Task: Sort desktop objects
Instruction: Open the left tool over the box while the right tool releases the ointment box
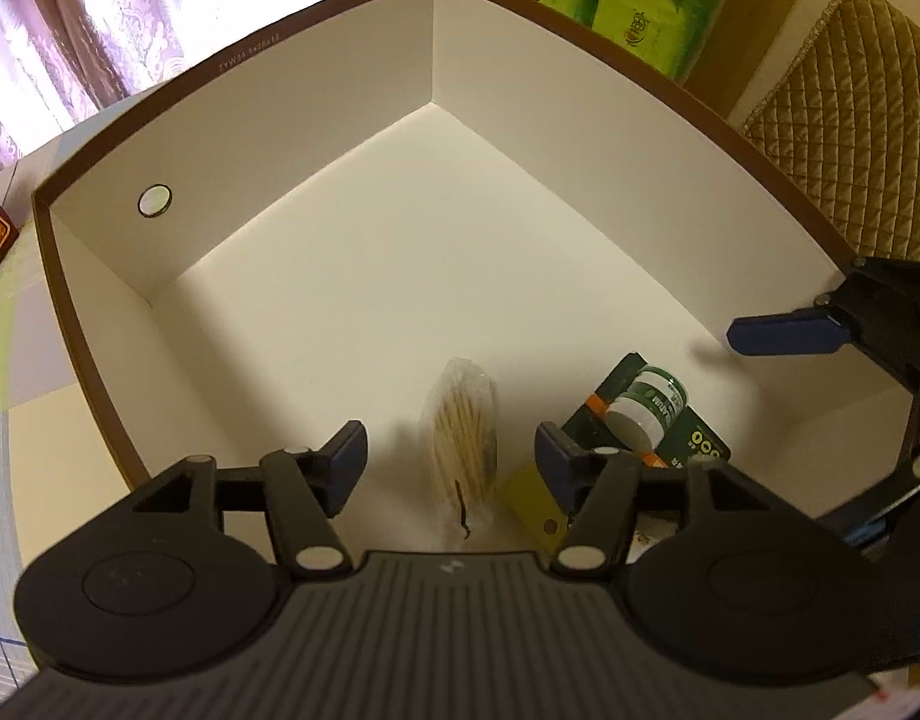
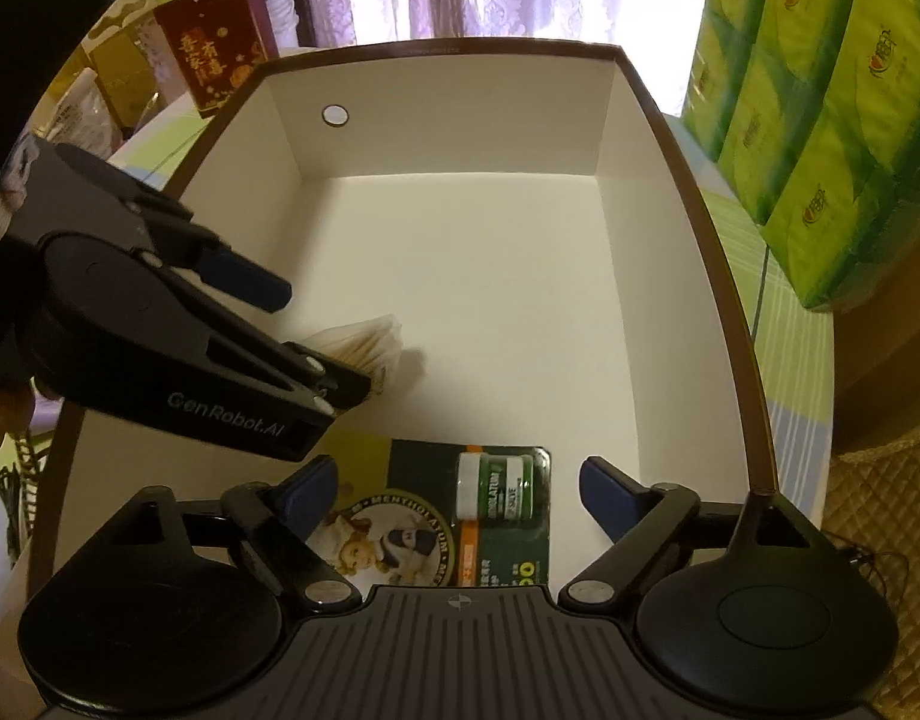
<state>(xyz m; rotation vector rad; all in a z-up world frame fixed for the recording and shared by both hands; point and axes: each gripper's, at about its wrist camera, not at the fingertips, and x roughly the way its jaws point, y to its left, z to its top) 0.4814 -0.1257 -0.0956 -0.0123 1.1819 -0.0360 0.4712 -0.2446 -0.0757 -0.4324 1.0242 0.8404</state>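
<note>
Toothpicks in a bag lie on the box floor between the open, empty left hand-held gripper fingers, long axis along them, while the open right hand-held gripper straddles the balm card.

A clear bag of toothpicks and a carded Mentholatum jar are lying side by side (apart) inside a white box.
</note>
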